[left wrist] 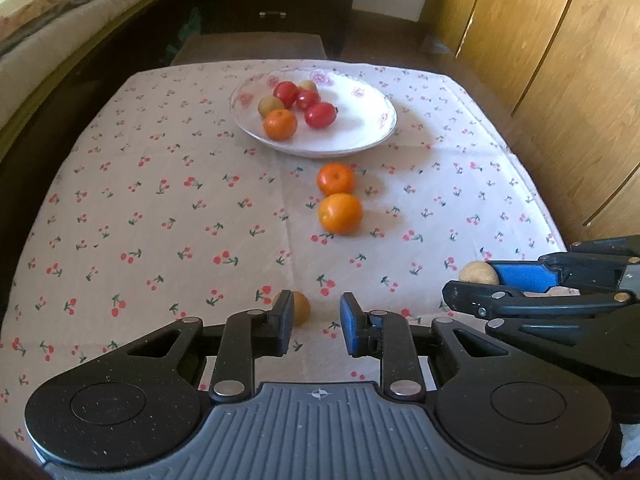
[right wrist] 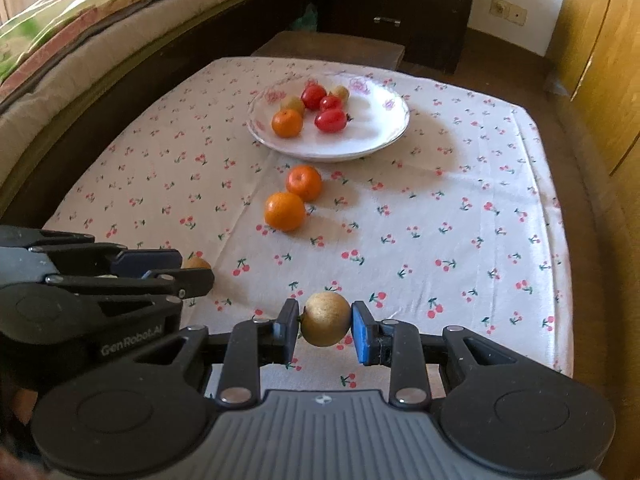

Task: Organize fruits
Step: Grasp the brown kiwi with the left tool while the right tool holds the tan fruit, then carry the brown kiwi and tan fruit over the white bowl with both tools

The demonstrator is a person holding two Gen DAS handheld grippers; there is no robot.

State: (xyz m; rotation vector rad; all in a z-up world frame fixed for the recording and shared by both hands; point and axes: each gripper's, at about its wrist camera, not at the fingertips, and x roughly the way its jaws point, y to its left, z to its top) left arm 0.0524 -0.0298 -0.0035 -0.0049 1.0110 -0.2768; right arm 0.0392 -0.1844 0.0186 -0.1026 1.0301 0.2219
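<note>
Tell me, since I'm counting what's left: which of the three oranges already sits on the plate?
The orange at the plate's near-left edge, beside the red fruits; the other two lie touching on the cloth in front of it.

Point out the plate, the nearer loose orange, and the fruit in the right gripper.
plate (left wrist: 360, 136): left wrist view, bare front rim.
nearer loose orange (left wrist: 340, 213): left wrist view, its middle.
brown fruit (right wrist: 325, 324): right wrist view, its middle, between the pads.

Tablecloth (left wrist: 160, 208): matt woven cloth, cherry print. Plate (left wrist: 360, 136): glossy glazed ceramic. Oranges (left wrist: 340, 213): dimpled, slightly shiny. Tomatoes (left wrist: 320, 115): smooth, glossy. Right-side cupboard (left wrist: 540, 40): semi-gloss wood.
</note>
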